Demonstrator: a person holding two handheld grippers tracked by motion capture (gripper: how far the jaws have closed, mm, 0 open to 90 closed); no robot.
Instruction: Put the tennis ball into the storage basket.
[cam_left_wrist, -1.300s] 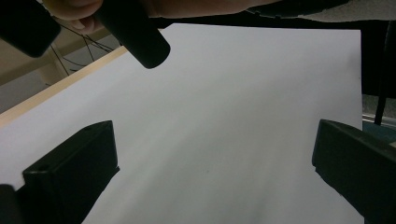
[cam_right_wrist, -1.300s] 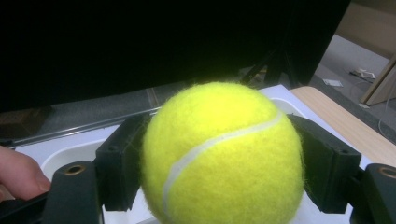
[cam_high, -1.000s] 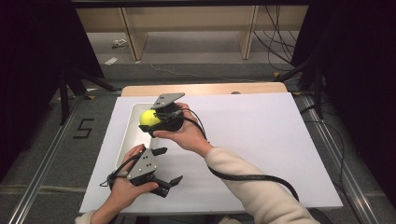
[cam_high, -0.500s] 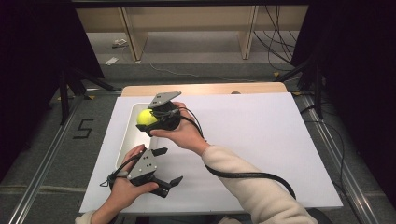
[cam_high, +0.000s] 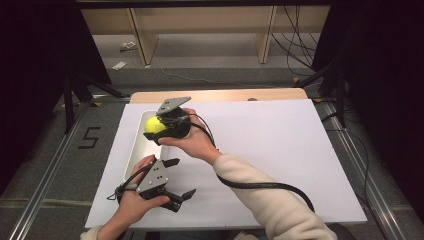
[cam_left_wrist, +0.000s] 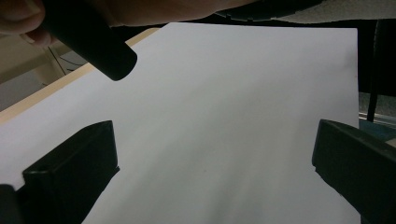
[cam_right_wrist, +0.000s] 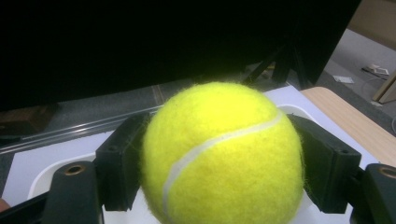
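1. Clamped between the two black jaws of the right gripper (cam_high: 159, 131), a yellow tennis ball (cam_high: 155, 125) held in the air just above the far end of the white tray (cam_high: 135, 155); in the right gripper view, ball (cam_right_wrist: 223, 154) pressed from both sides by the jaw pads, white seam curving across its front.
2. Below the ball, tray's pale rim and inside; tray lying lengthwise along the left part of the white sheet (cam_high: 280, 145) that covers the table.
3. Around the right gripper's body, the person's right hand (cam_high: 192, 142), cream sleeve (cam_high: 270, 205) running back toward the near edge of the sheet, black cable (cam_high: 260, 186) looping beside it.
4. Just beside the tray's near end, left gripper (cam_high: 181, 177) held by the left hand (cam_high: 132, 202), jaws spread wide apart with nothing between them, pointing away from the tray across the sheet.
5. Between those parted jaws in the left gripper view, bare sheet (cam_left_wrist: 224, 116).
6. Beyond the tray's far end, a strip of wooden table edge (cam_high: 220, 95).
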